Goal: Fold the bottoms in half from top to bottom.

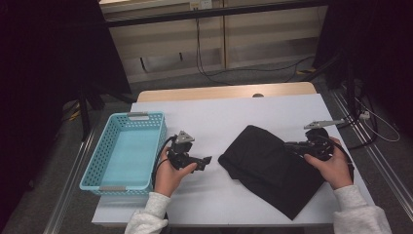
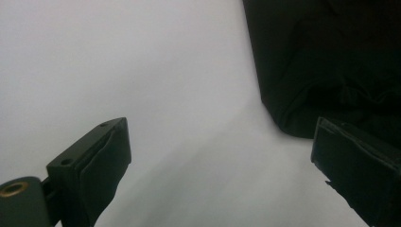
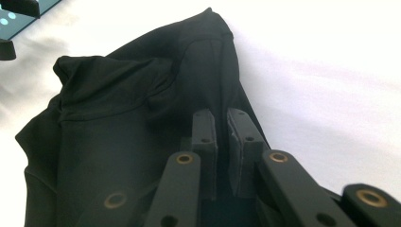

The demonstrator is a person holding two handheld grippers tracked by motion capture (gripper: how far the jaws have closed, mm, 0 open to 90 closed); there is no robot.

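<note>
Two hands rest low on the white surface (image 1: 214, 117). Right hand-held gripper (image 1: 290, 145), jaws nearly closed, pinches the black garment's (image 1: 272, 168) right edge. Left hand-held gripper (image 1: 207, 160), jaws wide and holding nothing, points at the garment's left fold. Turquoise basket (image 1: 92, 168) lies farther left, empty.

In the right gripper view, the crumpled black cloth garment (image 3: 123, 123) runs off the frame at 6 and 7 o'clock — the fold between the nearly closed jaws is too dark to make out. In the left gripper view its dark bulk leaves at 1 o'clock — seams unreadable.
</note>
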